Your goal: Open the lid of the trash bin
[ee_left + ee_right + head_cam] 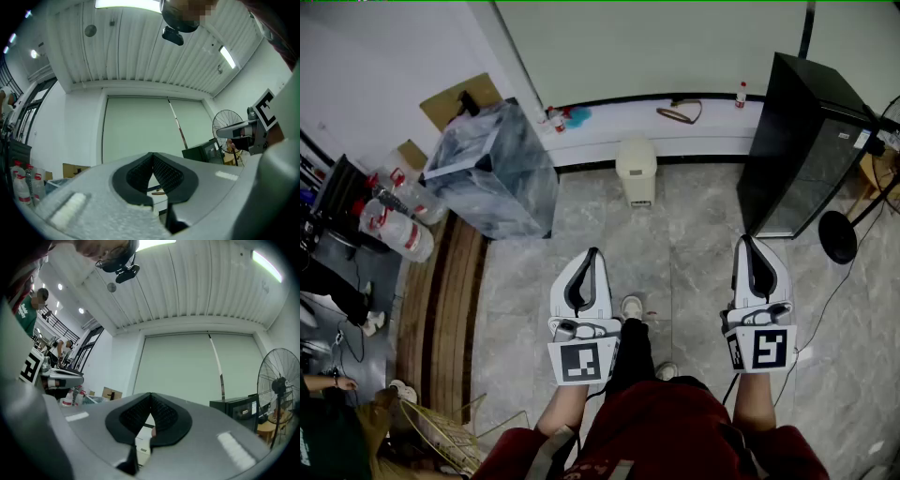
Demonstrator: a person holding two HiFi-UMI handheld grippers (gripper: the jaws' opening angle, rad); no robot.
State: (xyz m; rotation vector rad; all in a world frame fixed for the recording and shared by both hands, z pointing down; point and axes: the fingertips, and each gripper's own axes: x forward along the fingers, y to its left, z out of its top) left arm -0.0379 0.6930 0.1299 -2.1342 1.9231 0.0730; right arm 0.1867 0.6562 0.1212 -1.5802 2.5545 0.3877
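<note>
In the head view the small cream trash bin (636, 171) stands on the floor against the white wall ledge, with its lid down. My left gripper (592, 253) is held low and near me, its tips a good way short of the bin; its jaws meet, with nothing between them. My right gripper (743, 241) is level with it further right, also shut and empty. The left gripper (152, 154) looks at the wall and ceiling over its closed tips. Below the right gripper's (150, 394) closed tips a bit of the cream bin (142, 445) shows.
A plastic-wrapped box (492, 169) stands left of the bin and a black cabinet (802, 141) right of it. Large water bottles (401, 220) and a wooden floor strip (441, 300) lie at the left. A fan base (839, 236) and cable are at the right. My shoe (631, 307) is between the grippers.
</note>
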